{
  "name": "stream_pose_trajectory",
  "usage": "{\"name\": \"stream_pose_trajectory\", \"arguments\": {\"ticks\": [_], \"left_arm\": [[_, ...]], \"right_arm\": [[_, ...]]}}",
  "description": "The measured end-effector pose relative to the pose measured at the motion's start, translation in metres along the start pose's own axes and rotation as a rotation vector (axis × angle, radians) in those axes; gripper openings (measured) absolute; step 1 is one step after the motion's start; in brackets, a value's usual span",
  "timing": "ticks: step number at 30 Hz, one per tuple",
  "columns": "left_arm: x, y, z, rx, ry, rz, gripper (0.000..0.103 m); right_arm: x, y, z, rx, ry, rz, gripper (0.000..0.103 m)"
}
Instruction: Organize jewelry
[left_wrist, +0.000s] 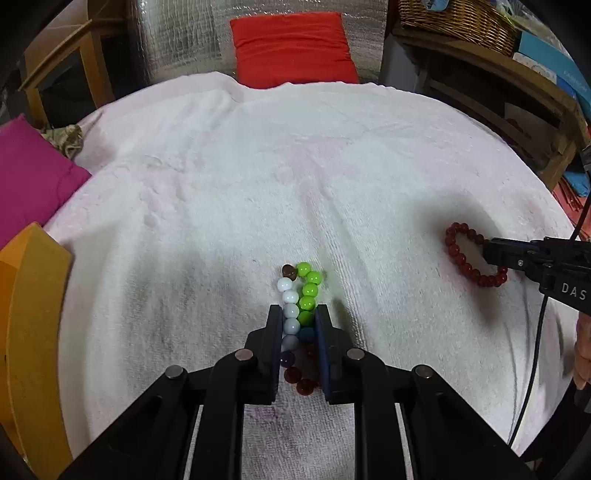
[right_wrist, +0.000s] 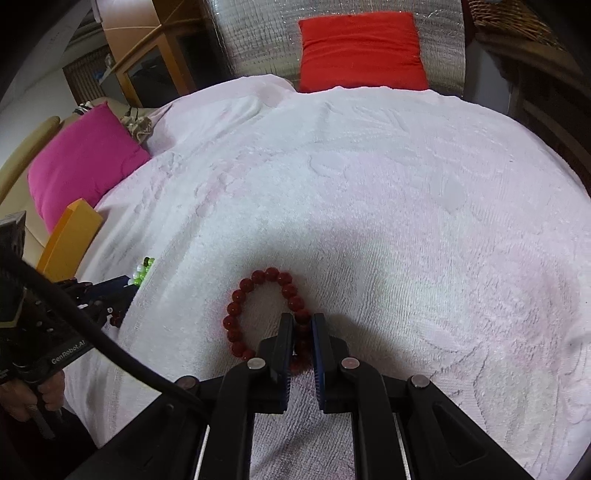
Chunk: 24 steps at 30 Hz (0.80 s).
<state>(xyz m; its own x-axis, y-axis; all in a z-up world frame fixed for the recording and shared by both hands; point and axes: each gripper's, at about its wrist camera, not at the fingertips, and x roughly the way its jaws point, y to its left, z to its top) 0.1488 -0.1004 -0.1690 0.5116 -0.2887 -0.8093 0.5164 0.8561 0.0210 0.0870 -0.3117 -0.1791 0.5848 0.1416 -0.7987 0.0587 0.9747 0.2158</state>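
**Bracelets pinched on the pale towel, open cloth ahead**

The multicoloured bead bracelet (left_wrist: 297, 314) lay squeezed into a narrow double row at about 6 o'clock in the left wrist view, white beads on one side and green on the other, with dark red ones nearer the camera. The left gripper (left_wrist: 298, 314) stood narrow, its pads pressing both sides of that row. The red bead bracelet (right_wrist: 266, 317) rested as an open loop on the same white towel (left_wrist: 258, 177), at 3 o'clock from the left gripper and well apart from it. The right gripper (right_wrist: 303, 321) was drawn nearly together on the right-hand side of that loop, a few beads caught between its pads.

From both grippers toward 12 o'clock the towel ran broad and bare up to its far edge, where a red cushion (left_wrist: 293, 48) stood against a silvery wall. At 9 to 10 o'clock the towel's left edge met a magenta cushion (right_wrist: 85, 158) and an orange box (right_wrist: 70, 236) just beside the left gripper. At 1 to 3 o'clock in the left wrist view, wooden shelving (left_wrist: 517, 96) with a wicker basket (left_wrist: 458, 18) bordered the right edge.
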Motion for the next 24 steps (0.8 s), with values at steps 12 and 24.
{"name": "stream_pose_trajectory", "arguments": {"ticks": [12, 24], "left_arm": [[-0.035, 0.004, 0.009, 0.007, -0.116, 0.134, 0.008], [-0.058, 0.008, 0.008, 0.009, -0.165, 0.187, 0.008]], "right_arm": [[-0.019, 0.016, 0.011, 0.015, -0.076, 0.078, 0.01], [-0.032, 0.029, 0.016, 0.015, -0.12, 0.117, 0.01]]}}
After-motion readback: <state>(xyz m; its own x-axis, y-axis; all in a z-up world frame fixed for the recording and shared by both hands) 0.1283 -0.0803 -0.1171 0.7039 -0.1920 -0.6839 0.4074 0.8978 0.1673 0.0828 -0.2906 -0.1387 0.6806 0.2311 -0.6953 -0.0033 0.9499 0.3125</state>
